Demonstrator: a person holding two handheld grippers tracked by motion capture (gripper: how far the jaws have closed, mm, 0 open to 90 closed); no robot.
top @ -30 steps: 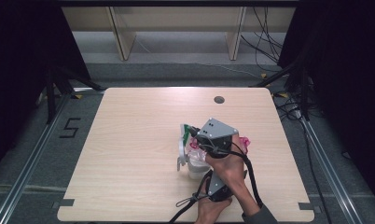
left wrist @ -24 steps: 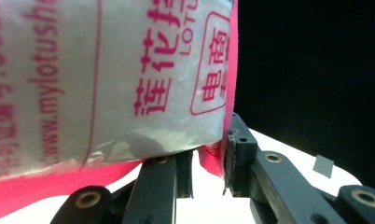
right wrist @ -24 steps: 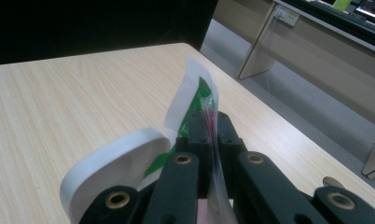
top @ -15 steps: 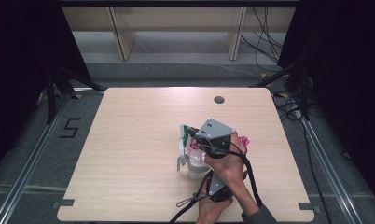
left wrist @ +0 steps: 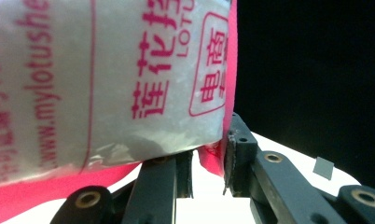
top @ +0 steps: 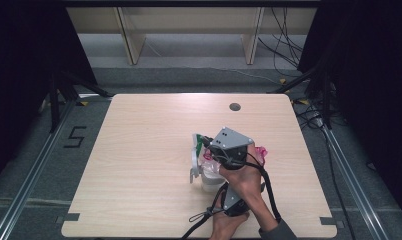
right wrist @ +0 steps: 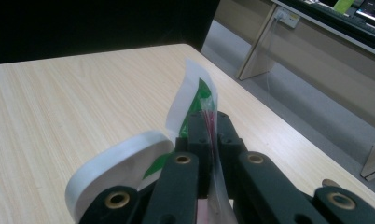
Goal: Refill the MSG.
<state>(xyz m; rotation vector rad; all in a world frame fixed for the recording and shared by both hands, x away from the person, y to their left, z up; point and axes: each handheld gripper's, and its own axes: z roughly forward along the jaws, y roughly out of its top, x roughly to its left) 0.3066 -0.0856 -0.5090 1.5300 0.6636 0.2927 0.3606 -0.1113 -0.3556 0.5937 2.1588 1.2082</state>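
Right gripper (right wrist: 209,140) clamped the bag's (left wrist: 106,79) top flap (right wrist: 192,100); left gripper (left wrist: 209,170) pinched its pink edge, steadying it for opening.

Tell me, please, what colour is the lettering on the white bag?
Pinkish red on the white bag, with a matching pink edge; the left gripper view shows it best.

You've got a light wood table (top: 139,165) on grey floor (top: 34,165), marked "5" (top: 75,136). Black curtains (top: 19,65) flank it. Wooden shelf legs (top: 131,35) and cables (top: 284,45) sit behind.
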